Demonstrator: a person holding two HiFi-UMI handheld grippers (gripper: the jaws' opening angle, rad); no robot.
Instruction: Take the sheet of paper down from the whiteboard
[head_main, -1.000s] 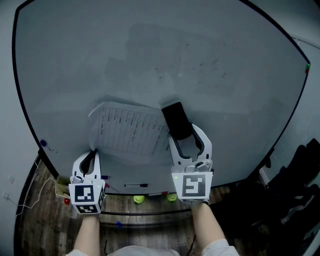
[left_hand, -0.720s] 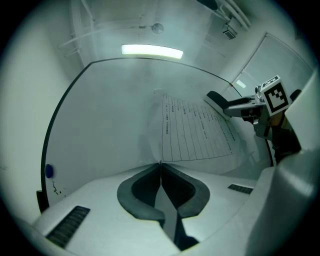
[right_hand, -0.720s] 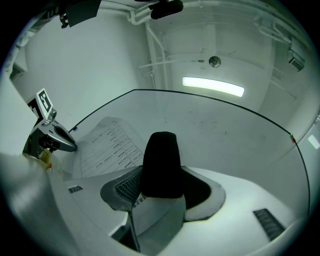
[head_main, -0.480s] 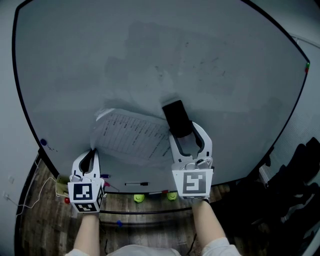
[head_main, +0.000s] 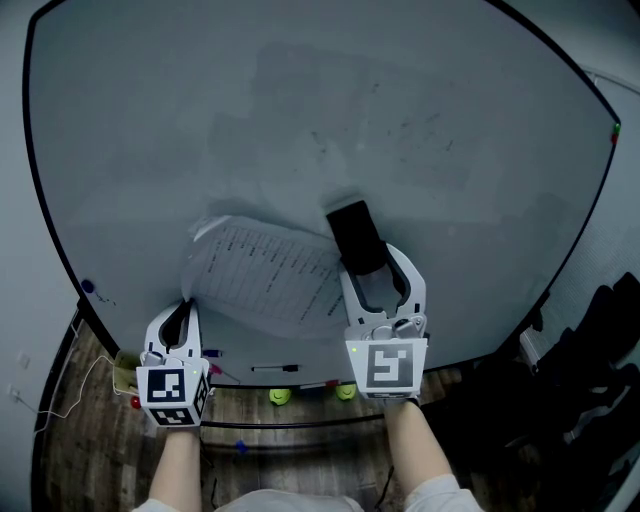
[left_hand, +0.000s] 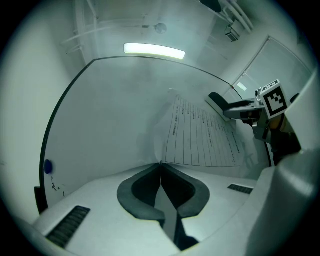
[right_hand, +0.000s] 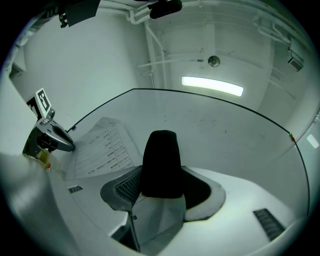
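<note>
Peeling sheet of paper (head_main: 265, 272) off whiteboard (head_main: 300, 110): pinched at 7 o'clock corner by shut left gripper (head_main: 183, 306), right gripper (head_main: 370, 266) clamped on black block (head_main: 354, 236) (magnet, probably) at 2 o'clock. Next: pull clear.

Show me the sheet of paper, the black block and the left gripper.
sheet of paper (head_main: 265, 275), head view, printed face.
black block (head_main: 355, 240), head view, centre.
left gripper (head_main: 185, 303), head view, closed tips.

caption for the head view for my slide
Left gripper pinches a corner of the sheet of paper at the whiteboard; right gripper grips a black block beside it.
</note>
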